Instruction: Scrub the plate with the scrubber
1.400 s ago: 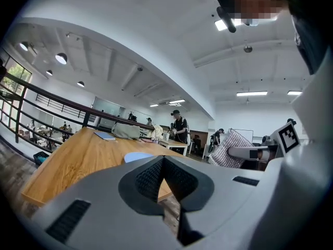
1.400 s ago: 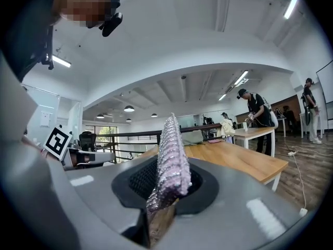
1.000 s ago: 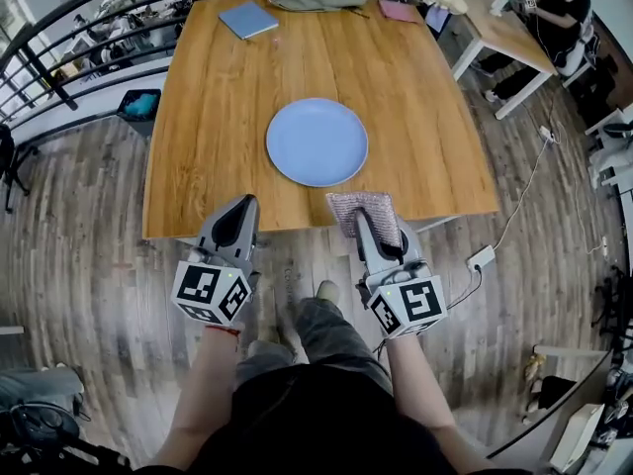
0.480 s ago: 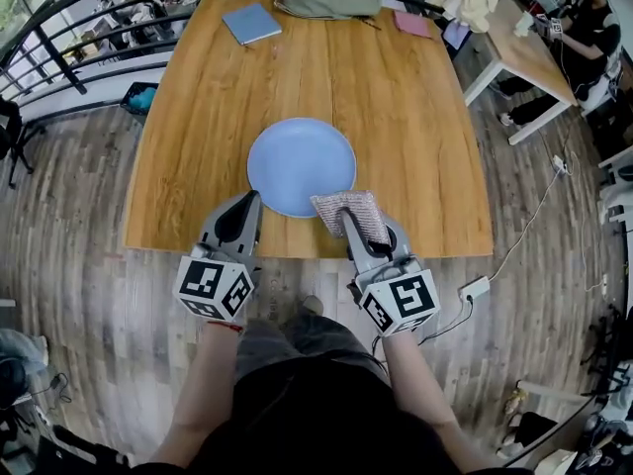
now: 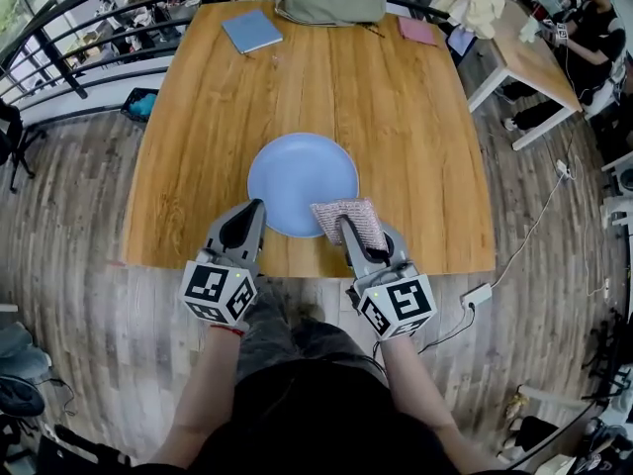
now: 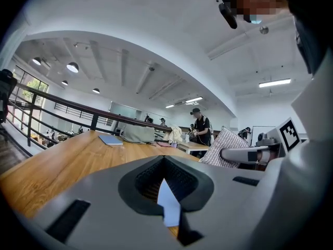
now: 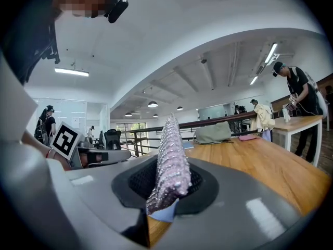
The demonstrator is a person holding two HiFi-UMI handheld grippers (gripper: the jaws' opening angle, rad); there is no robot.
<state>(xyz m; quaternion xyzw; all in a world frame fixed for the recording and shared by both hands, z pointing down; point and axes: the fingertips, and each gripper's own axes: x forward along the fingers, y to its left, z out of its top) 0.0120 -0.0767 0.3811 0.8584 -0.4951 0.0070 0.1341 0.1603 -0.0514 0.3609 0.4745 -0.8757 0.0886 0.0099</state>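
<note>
Desk (image 5: 396, 117) of pale wood fills the middle of my head view, with wood-plank floor around it. At its far edge I see a grey-green bag (image 5: 331, 0), a blue notebook (image 5: 251, 30) to its left and a small pink item (image 5: 416, 30) to its right.

Nearer me, the round blue plate (image 5: 297, 176) lies flat on the desk, close to the near edge and roughly centred between my two tools.

My left gripper (image 5: 247, 216) points at the plate's near-left rim. Its own view shows the jaws drawn together with nothing held; only a sliver of blue plate shows through the slit between them.

My right gripper (image 5: 348, 231) is clamped on the scrubber (image 5: 351, 216), a pinkish-grey textured pad. From the head view the pad overlaps the plate's near-right rim; I cannot tell whether it touches the plate. In the right gripper view the pad stands on edge, pinched between the jaws.
</note>
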